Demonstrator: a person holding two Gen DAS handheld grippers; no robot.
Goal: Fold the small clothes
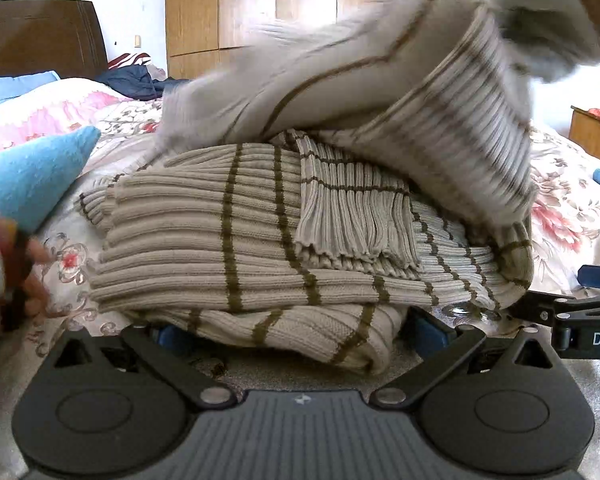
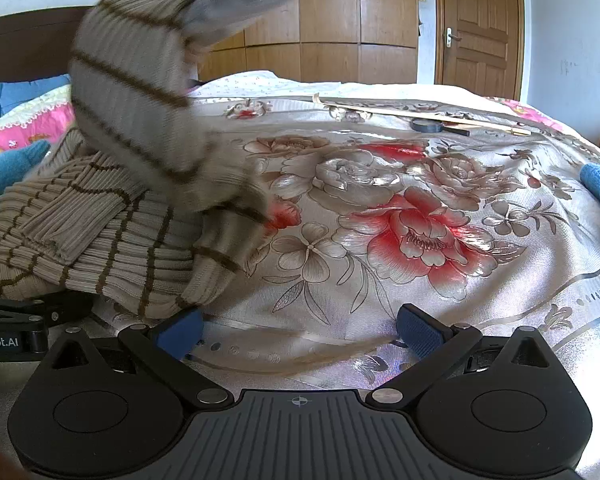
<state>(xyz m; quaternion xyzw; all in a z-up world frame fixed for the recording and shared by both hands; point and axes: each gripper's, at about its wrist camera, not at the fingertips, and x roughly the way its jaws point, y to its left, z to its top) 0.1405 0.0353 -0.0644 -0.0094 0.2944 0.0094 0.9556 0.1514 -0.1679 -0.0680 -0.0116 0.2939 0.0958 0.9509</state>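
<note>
On the bed (image 2: 420, 152), spread with a floral cover, the striped sweater (image 1: 260, 240) lies bunched directly ahead of the left gripper (image 1: 300, 332), its near hem lapping between that gripper's two blue pads. The pads stand wide apart on either side of the cloth, so the left gripper is open and holds nothing, though the knit rests right at its mouth. From the right gripper (image 2: 300, 332) the sweater lies off to the left, with the nearest fold just beside its left pad; the right gripper is likewise spread open over bare cover and empty. The left gripper is therefore the nearer and better-placed one, I judge, while the right must swing leftward to reach any edge.

As the folded bundle lies, its long axis runs roughly side to side across the left wrist view. One part of the garment is lifted and blurred above the pile, a broad ribbed panel with thin brown stripes; what lifts it is not clear from these views.

The sweater is beige rib knit, crossed by dark olive-brown stripes, thick and soft-looking, with a ribbed cuff lying on top of the stack. A blue cloth (image 1: 32, 176) sits to the left of it, just beside the pile
</note>
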